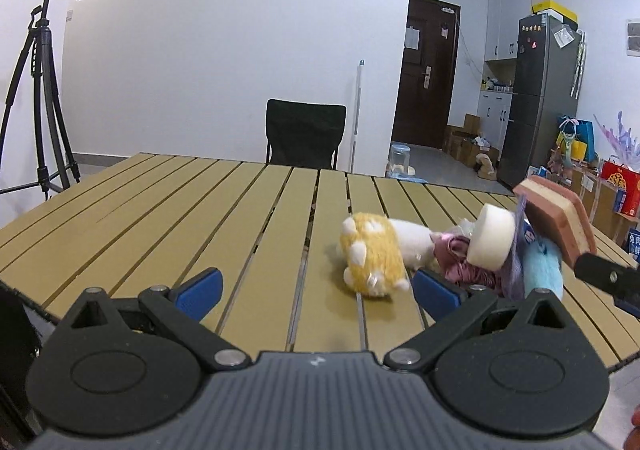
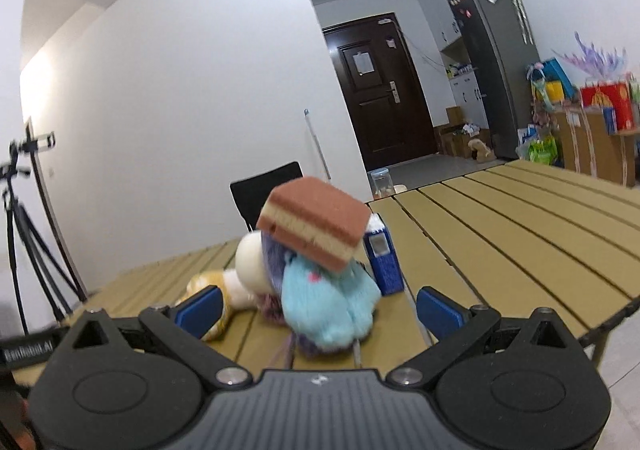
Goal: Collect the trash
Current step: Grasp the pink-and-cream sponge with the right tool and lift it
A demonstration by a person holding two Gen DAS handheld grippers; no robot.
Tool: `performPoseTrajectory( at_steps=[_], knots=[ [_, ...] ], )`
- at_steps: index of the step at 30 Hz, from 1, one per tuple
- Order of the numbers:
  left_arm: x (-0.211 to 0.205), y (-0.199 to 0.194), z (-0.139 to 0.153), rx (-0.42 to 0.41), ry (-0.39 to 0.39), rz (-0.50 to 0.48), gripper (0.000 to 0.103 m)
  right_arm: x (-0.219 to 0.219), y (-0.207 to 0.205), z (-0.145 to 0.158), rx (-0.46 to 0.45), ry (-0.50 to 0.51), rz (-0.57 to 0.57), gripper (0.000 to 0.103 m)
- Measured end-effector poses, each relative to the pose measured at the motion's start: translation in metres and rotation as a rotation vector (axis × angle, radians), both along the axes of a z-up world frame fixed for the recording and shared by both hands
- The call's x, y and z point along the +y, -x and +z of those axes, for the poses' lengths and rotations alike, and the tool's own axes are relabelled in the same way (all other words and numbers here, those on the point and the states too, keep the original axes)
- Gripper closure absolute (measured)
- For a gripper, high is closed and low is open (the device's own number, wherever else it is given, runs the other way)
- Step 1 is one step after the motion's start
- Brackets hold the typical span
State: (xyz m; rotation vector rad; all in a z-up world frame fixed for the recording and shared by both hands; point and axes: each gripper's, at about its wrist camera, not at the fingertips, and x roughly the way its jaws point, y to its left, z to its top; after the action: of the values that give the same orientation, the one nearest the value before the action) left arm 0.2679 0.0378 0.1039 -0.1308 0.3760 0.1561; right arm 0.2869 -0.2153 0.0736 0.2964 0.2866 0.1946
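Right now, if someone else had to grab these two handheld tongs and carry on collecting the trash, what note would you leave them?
Left tongs: open, empty, low over the slatted table, facing the pile.
Right tongs: open, empty, right at the pile.
Pile: yellow plush toy, white foam disc, light blue knit item, pink fabric, all heaped together; a layered sponge sits atop it, and a small blue carton stands beside it.
Done: nothing visibly collected. No bin in view.
Left: sort trash from the heap, pick each piece.
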Motion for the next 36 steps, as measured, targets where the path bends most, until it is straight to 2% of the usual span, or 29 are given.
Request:
performPoseTrajectory(
  at_steps=[3,8,25,28,30,36],
  knots=[
    [0.003,-0.008,0.000,0.004,0.030,0.017,0.000,-0.003,-0.014,-0.002,-0.034,-0.063,0.013,0.000],
    [0.008,-0.023,0.003,0.002,0.082,0.039,0.000,-0.005,-0.038,-0.002,-0.041,-0.131,-0.020,0.000],
    [-0.014,-0.061,0.000,0.029,0.058,0.008,0.000,-0.011,-0.091,-0.009,-0.023,-0.229,-0.062,0.000],
    [-0.014,-0.064,-0.002,0.036,0.053,0.007,0.000,-0.011,-0.092,-0.012,-0.024,-0.242,-0.063,0.010],
    [-0.015,-0.064,-0.003,0.040,0.053,0.010,0.000,-0.012,-0.093,-0.012,-0.015,-0.237,-0.051,0.024],
    [-0.015,-0.061,-0.003,0.044,0.053,0.007,0.000,-0.012,-0.091,-0.011,-0.001,-0.216,-0.009,0.028]
  ],
)
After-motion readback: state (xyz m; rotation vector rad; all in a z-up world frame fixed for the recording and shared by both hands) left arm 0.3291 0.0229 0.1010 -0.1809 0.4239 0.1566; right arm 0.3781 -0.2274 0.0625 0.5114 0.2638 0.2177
